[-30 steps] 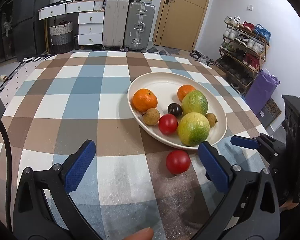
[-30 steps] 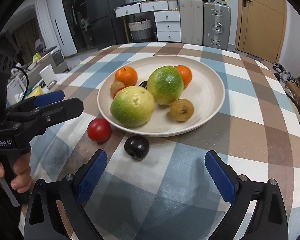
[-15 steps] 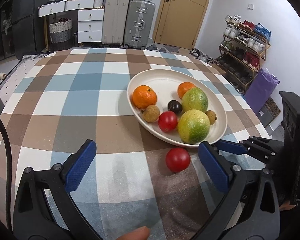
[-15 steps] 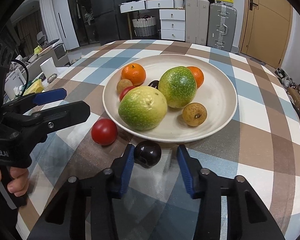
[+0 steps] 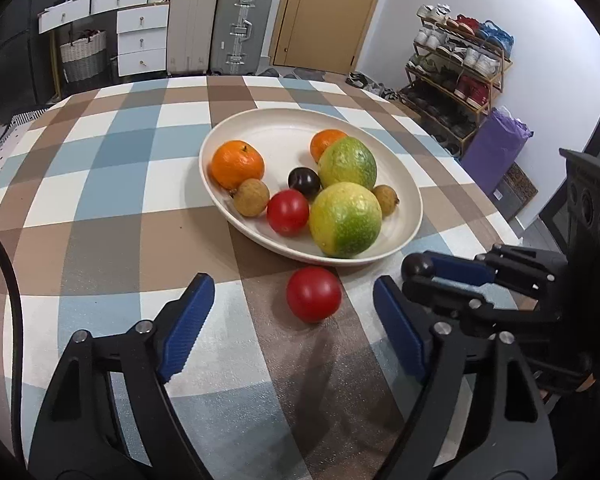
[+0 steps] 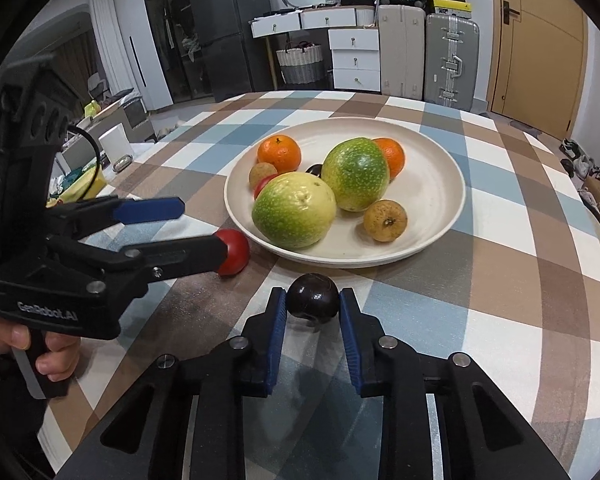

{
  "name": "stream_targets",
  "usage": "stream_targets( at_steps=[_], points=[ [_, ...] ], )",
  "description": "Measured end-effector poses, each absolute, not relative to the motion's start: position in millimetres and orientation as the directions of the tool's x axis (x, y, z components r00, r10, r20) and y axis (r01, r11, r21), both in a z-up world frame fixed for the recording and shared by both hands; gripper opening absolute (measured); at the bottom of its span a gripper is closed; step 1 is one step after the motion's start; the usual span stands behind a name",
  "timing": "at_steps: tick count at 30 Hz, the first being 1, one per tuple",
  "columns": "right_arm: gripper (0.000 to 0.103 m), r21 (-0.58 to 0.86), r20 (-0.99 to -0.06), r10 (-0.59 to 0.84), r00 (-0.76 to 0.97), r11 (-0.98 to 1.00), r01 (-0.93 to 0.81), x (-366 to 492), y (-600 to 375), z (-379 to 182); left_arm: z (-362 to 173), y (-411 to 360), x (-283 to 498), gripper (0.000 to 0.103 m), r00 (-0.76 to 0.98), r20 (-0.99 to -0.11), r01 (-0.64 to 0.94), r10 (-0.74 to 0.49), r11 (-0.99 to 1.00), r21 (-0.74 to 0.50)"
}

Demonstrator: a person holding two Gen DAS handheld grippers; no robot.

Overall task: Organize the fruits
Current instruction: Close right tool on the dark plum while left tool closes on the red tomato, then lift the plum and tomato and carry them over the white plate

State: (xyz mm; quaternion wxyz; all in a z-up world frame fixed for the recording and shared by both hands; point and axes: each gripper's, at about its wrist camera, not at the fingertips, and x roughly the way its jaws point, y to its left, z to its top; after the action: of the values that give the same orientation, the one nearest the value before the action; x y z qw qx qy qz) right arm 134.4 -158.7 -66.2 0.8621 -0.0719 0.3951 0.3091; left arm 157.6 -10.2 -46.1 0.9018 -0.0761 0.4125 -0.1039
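Note:
A cream plate (image 5: 412, 200) (image 6: 452, 184) on the checked tablecloth holds two oranges, two green-yellow fruits, two small brown fruits, a dark plum (image 5: 304, 180) and a red tomato (image 5: 287, 212). My right gripper (image 6: 313, 312) is shut on a dark plum (image 6: 313, 303) just in front of the plate; that plum also shows in the left wrist view (image 5: 419, 266). My left gripper (image 5: 290, 312) is open, its fingers on either side of a loose red tomato (image 5: 314, 294) (image 6: 234, 256) on the cloth near the plate's rim.
The round table's edge (image 5: 496, 216) curves close on the right of the plate. Beyond it stand suitcases (image 5: 240, 24), white drawers (image 6: 354, 58), a shoe rack (image 5: 456, 64) and a purple bag (image 5: 496, 156).
My right gripper has closed from wide open onto the dark plum. My left gripper has moved forward, so its open fingers now flank the loose tomato.

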Motion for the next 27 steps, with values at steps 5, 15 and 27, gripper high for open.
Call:
stream_targets(
  at_steps=[5,15,27],
  points=[
    [0.028,0.155,-0.696,0.497,0.518,0.809,-0.567,136,-171,-61,-54,-16,160,0.059,0.609,-0.744,0.149,-0.275,0.961,-0.233],
    [0.028,0.168,-0.686,0.505,0.523,0.810,-0.562,140,-173,-60,-58,-18,161,0.028,0.596,-0.738,0.181,-0.316,0.949,-0.260],
    [0.028,0.164,-0.667,0.504,0.548,0.817,-0.552,141,-179,-54,-44,-13,154,0.028,0.620,-0.697,0.213,-0.359,0.933,-0.291]
  ],
)
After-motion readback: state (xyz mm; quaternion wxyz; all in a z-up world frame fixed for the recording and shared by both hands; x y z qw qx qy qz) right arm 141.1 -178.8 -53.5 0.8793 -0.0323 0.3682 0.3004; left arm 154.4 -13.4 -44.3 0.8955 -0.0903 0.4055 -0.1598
